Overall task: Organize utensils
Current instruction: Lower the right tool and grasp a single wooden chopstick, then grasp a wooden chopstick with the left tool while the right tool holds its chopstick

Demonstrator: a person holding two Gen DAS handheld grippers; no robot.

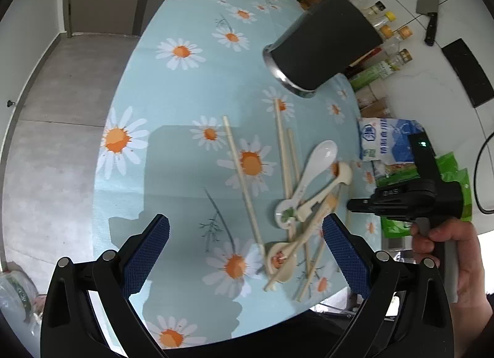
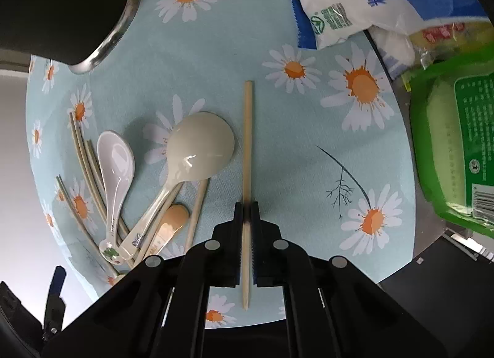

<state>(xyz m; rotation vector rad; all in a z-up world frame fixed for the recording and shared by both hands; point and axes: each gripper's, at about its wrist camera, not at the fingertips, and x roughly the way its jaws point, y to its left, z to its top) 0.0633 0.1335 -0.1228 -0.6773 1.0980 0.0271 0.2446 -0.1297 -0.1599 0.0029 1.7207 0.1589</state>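
Bamboo chopstick [image 2: 247, 142] lies on the desk [image 2: 293, 172], its long axis running straight ahead between the right fingers [image 2: 246, 213], which pinch it near the rear end. Left fingers [image 1: 245, 253] hang spread above the spoon pile [image 1: 296, 203]. Black holder [image 2: 61, 9] sits ahead-left of the right hand, which is nearer the chopstick.

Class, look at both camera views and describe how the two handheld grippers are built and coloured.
Left gripper: black plastic linkage arms with round silver pins, blue cross-hatched pads. Right gripper: the same black frame, silver pins and blue pad edges; a green light glows on its body.
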